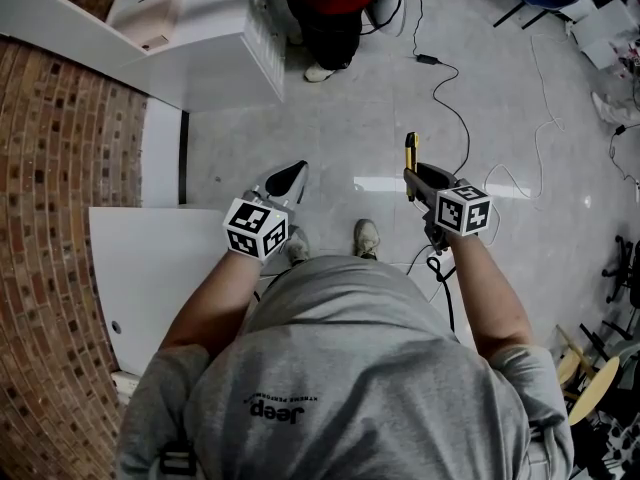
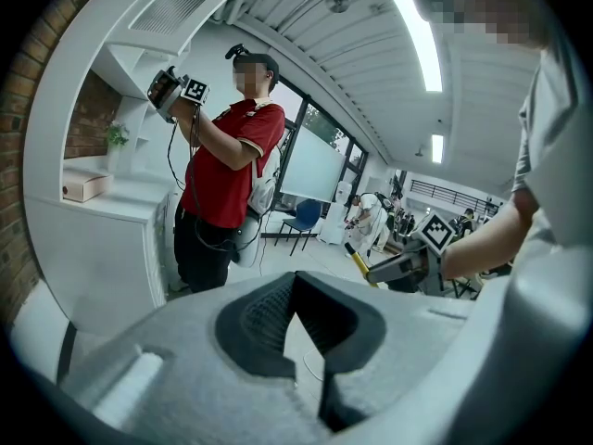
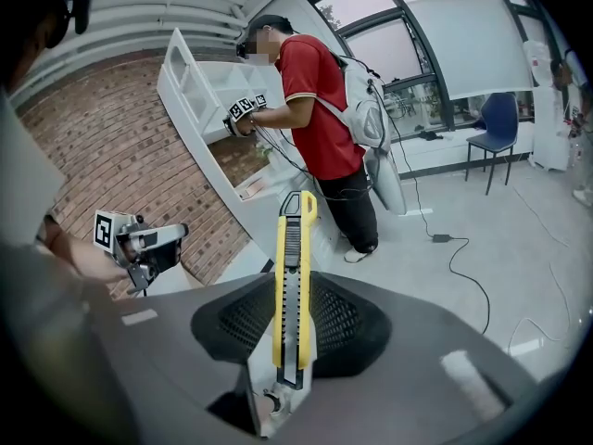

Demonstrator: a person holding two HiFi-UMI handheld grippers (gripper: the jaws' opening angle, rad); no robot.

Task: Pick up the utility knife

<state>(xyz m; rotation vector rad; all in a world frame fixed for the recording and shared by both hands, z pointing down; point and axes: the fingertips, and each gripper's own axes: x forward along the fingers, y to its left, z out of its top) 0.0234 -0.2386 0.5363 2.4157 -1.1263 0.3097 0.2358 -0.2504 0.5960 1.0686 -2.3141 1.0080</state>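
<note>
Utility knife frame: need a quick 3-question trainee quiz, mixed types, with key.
1. Multiple choice: what grips the utility knife?
A. the left tool
B. the right tool
C. neither; it lies on the floor
2. True or false: nothing stands between the left tool's jaws.
3. Fill in: the utility knife's body is ____ in colour.

Key: 1 B; 2 true; 3 yellow.
</note>
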